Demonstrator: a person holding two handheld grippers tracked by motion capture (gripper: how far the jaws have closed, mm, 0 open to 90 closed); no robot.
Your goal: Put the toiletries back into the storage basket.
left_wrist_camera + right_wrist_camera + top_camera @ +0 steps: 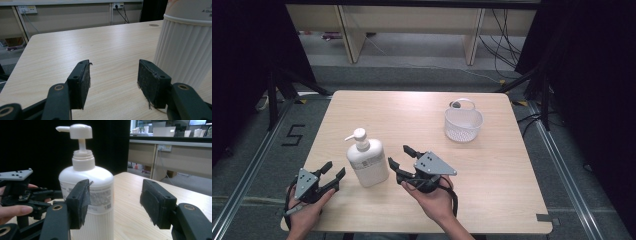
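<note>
Currently we've got both grippers released: left gripper (333, 176) and right gripper (401, 157) flank the upright pump bottle (366, 159), jaws empty.

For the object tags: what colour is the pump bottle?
White, pump head included; the pump bottle shows best in the right gripper view.

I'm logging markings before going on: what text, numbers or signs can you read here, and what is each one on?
"5": black mark on the floor left of the table.
"A Qu...": cut-off print at the top of the bottle in the left gripper view; the rest runs out of frame.
Bottle label: printed lines and a small code, too blurred to read.
Basket: no text.
</note>
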